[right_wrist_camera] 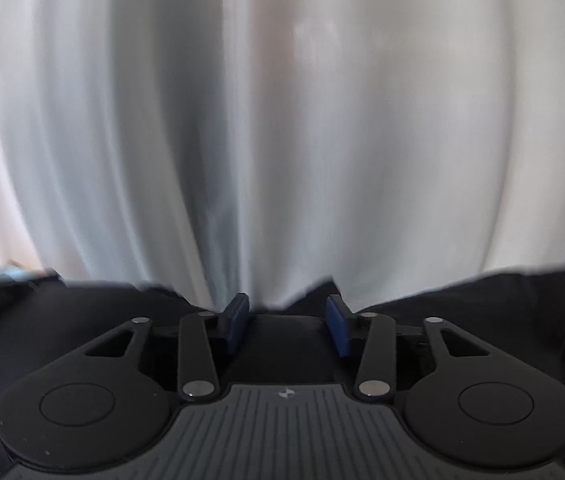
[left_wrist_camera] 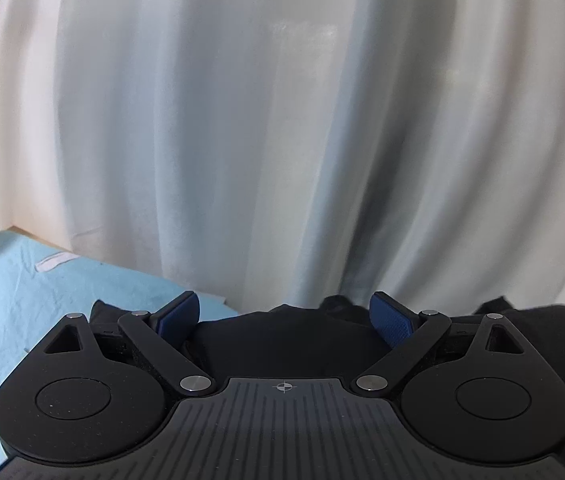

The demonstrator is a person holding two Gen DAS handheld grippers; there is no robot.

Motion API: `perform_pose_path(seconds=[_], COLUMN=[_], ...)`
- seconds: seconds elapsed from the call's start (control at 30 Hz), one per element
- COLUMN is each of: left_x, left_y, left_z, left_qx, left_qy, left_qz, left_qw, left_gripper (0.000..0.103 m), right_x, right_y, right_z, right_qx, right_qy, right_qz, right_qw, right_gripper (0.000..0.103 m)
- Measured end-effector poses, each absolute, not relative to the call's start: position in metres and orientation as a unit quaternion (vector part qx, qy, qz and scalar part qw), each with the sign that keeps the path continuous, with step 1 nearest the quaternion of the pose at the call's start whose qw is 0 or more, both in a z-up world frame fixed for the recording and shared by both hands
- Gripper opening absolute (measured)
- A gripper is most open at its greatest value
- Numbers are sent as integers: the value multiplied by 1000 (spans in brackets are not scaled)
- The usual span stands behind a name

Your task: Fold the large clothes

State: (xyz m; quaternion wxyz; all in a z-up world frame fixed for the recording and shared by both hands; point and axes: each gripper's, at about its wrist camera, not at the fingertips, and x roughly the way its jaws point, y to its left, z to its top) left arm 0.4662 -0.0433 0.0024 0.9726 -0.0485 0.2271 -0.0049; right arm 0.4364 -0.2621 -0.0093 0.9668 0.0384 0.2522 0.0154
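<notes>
Black garment (left_wrist_camera: 282,336) lies low and directly ahead of both grippers, on a surface covered by a light blue sheet (left_wrist_camera: 22,300), with a white curtain (left_wrist_camera: 282,120) hanging close behind it.

Left gripper (left_wrist_camera: 284,320): jaws wide apart, nothing between the blue pads — dark cloth shows beneath and past them. Whether the tips touch it, cannot tell.

Right gripper (right_wrist_camera: 288,320): jaws part-way apart, pads not pressing on anything; the garment (right_wrist_camera: 482,300) spreads across the whole width of this view — blurred at its far edge.

Judgement: cloth runs side to side under both claws, so neither hand is clearly nearer. Long axis not determinable. Next grasp calls for a short forward-and-down reach.
</notes>
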Motion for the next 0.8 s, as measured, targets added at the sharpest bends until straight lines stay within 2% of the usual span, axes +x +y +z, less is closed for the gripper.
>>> perform_pose_path(seconds=[0.23,0.8], left_x=[513,538], left_y=[-47,-47], left_z=[-29,-75], left_qx=[-46,-81], left_qy=[264,302], left_qz=[-4,-30], left_qw=[963,949], left_gripper=[97,99], right_x=[464,469], right_y=[-275,-263], right_z=[-39,-81], right_qx=[30,45], right_qy=[269,279], right_qz=[-24,-17], right_qw=[962,959], right_gripper=[39,38])
